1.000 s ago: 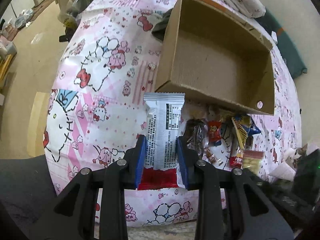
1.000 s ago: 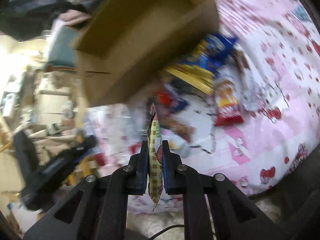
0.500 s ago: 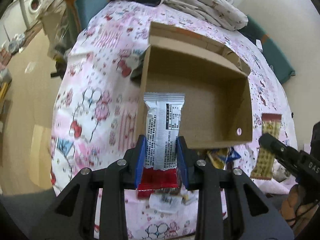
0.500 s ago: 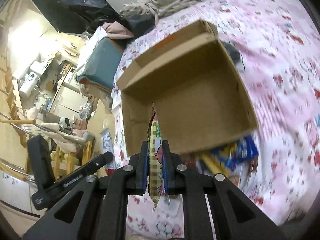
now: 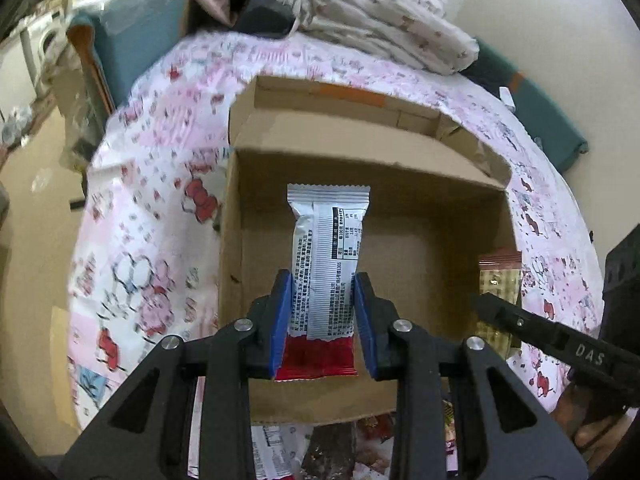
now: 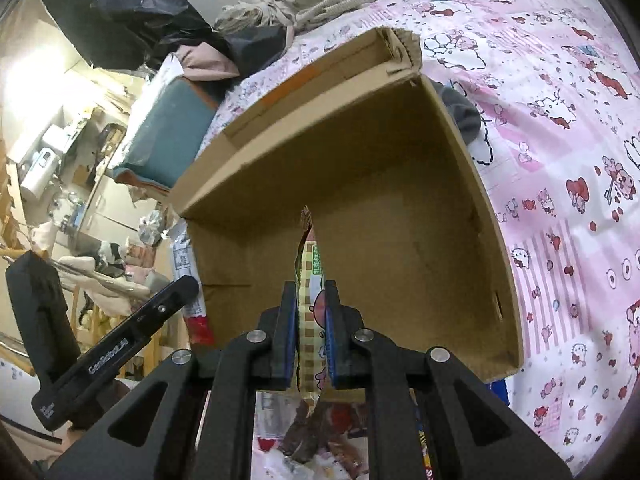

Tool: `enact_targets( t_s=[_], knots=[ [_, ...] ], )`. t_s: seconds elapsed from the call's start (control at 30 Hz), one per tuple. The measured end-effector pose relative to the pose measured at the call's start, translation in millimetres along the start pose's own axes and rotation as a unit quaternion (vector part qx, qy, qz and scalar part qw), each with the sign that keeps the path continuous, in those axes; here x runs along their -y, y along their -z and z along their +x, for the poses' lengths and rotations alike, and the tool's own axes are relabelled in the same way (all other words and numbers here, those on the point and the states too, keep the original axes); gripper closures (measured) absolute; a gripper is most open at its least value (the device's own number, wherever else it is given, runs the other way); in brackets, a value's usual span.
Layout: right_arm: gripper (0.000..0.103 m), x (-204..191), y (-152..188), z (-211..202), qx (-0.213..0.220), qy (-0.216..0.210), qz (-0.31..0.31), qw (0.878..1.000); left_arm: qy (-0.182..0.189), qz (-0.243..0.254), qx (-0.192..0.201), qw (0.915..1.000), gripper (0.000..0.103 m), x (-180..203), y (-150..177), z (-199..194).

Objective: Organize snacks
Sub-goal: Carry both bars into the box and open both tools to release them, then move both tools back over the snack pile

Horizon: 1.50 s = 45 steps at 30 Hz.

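Note:
My left gripper [image 5: 322,280] is shut on a silver and red snack packet [image 5: 326,264] and holds it over the open cardboard box [image 5: 400,160]. My right gripper [image 6: 311,292] is shut on a thin yellow checked snack packet [image 6: 309,280], held edge-on over the same box [image 6: 460,152]. In the left wrist view the right gripper's finger [image 5: 540,336] and its yellow packet [image 5: 498,280] show at the box's right side. In the right wrist view the left gripper's finger [image 6: 120,344] and its packet [image 6: 192,280] show left of the box. The box's floor is bare.
The box sits on a bed with a pink cartoon-print sheet [image 5: 152,208]. More loose snacks [image 5: 332,452] lie on the sheet in front of the box, also below my right gripper [image 6: 320,436]. Clothes [image 5: 380,20] are piled at the bed's far end. A teal cushion [image 6: 168,132] lies beyond.
Both grippers have risen from the snack pile and moved forward over the box, each still holding its packet. The box now fills the middle of both views.

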State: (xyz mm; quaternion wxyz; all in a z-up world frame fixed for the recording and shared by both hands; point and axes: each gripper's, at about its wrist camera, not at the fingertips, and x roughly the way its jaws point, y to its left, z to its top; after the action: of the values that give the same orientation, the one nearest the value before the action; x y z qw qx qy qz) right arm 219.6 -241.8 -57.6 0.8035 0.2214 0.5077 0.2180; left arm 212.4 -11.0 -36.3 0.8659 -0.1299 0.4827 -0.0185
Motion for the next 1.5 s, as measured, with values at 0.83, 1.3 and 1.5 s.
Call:
enact_targets(
  t_s=[0.83, 1.3, 1.5],
  knots=[
    [0.085, 7, -2, 32, -0.025, 0.03, -0.008, 0.999, -0.046, 0.025, 0.025, 0.9983, 0.013, 1, 6, -6],
    [0.025, -1, -4, 15, 0.013, 0.023, -0.026, 0.999, -0.023, -0.005, 0.016, 0.9996, 0.012, -8, 12, -26],
    [0.025, -6, 5, -2, 0.018, 0.024, -0.031, 0.999, -0.024, 0.0, 0.028, 0.9993, 0.012, -11, 21, -41]
  ],
)
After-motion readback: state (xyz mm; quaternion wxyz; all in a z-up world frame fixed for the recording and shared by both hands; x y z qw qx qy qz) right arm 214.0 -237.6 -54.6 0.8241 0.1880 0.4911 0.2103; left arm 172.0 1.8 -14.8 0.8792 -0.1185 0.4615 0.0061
